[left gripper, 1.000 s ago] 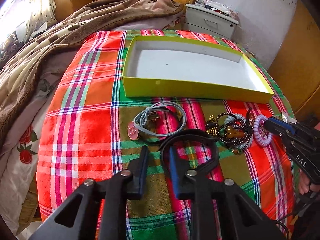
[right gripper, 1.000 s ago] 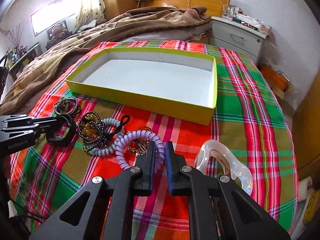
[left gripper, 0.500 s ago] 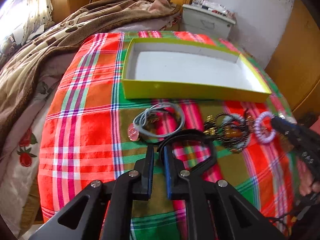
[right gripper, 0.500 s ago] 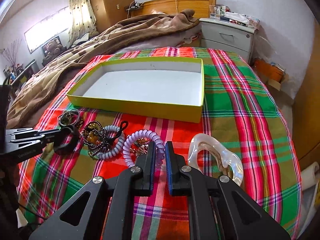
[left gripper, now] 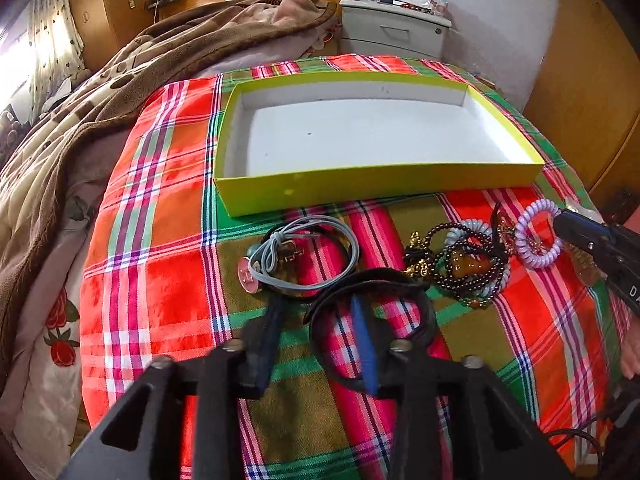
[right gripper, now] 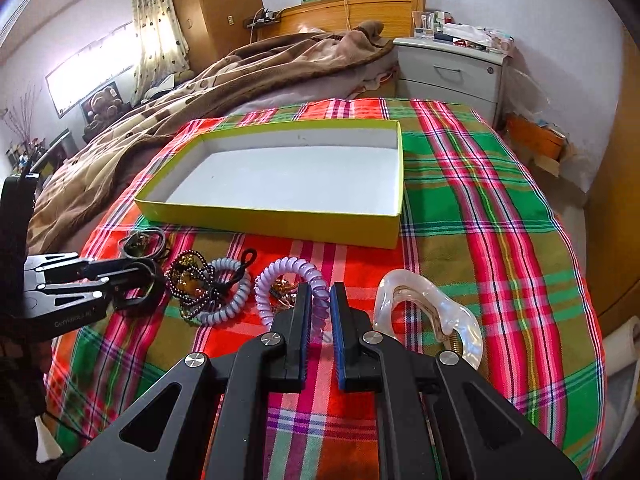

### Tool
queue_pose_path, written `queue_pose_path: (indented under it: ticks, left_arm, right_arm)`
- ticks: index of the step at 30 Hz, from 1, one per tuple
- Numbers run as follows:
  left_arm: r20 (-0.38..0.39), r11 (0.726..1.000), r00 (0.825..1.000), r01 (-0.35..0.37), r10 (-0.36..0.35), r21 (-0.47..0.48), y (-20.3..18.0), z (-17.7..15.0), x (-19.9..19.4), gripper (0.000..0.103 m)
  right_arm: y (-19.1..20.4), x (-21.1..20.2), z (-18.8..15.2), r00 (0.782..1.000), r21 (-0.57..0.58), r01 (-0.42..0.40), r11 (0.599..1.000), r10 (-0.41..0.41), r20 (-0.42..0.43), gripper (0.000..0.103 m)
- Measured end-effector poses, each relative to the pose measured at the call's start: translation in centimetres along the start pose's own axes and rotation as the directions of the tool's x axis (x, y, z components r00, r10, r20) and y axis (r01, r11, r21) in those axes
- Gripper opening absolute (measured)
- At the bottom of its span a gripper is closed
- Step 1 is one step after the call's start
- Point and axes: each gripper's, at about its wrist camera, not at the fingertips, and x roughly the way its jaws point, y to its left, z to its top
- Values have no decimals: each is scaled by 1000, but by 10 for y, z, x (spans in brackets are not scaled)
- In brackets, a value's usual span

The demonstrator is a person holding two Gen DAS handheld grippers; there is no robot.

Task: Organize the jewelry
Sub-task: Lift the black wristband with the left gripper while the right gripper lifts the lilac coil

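A shallow yellow-green box (left gripper: pixel 360 184) with a white inside stands empty on the plaid cloth. In front of it lie a grey cord bracelet with a pink charm (left gripper: pixel 304 256), a heap of dark beads with an amber pendant (left gripper: pixel 468 268), and a lilac spiral band (right gripper: pixel 288 276). My left gripper (left gripper: pixel 316 308) is opening; a black ring bracelet (left gripper: pixel 372 280) loops round its blue-padded finger, its edge loose in the gap. My right gripper (right gripper: pixel 321 292) is shut on the near side of the lilac spiral band and appears at the right of the left wrist view (left gripper: pixel 564 220).
A clear hair claw clip (right gripper: pixel 432 308) lies just right of my right gripper. A brown blanket (left gripper: pixel 120 80) covers the bed to the left. A grey nightstand (right gripper: pixel 452 72) stands behind the cloth, and wooden furniture (left gripper: pixel 592 100) is at the right.
The left jaws narrowed onto the black ring's edge half a second ago and now stand wider apart. The right gripper stayed shut on the lilac spiral band; both views tilted slightly.
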Motion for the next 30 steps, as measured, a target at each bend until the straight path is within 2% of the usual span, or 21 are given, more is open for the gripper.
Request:
queue_pose_path:
  ticks: [1, 4, 17, 20, 22, 24, 26, 30]
  left_arm:
    - [-2, 1000, 1000, 6, -6, -6, 0, -1, -1, 17]
    - [-1, 1000, 1000, 10, -10, -17, 2, -3, -4, 13]
    - [67, 991, 994, 95, -89, -93, 12, -8, -31, 11]
    - [88, 991, 992, 93, -85, -100, 13, -6, -38, 11]
    - [98, 990, 991, 99, -89, -104, 14, -5, -42, 11]
    - [109, 989, 990, 102, -90, -106, 14, -3, -45, 11]
    - [110, 989, 990, 104, -92, -109, 15, -1, -45, 11]
    - [121, 986, 987, 120, -106, -114, 14, 2, -47, 11]
  right_arm:
    - [0, 0, 0, 1000, 3, 0, 1000, 0, 1, 10]
    - [0, -2, -1, 1000, 11, -1, 1000, 1, 3, 10]
    - [2, -18, -2, 999, 45, 7, 999, -9, 47, 10]
    - [-1, -18, 1, 999, 48, 18, 999, -20, 49, 10]
    - [-3, -17, 3, 998, 30, 42, 999, -43, 43, 10]
    - [-1, -11, 6, 1000, -29, 10, 1000, -10, 1, 10]
    - [0, -6, 9, 999, -51, 29, 998, -30, -12, 10]
    - [8, 8, 14, 997, -152, 40, 988, -50, -61, 22]
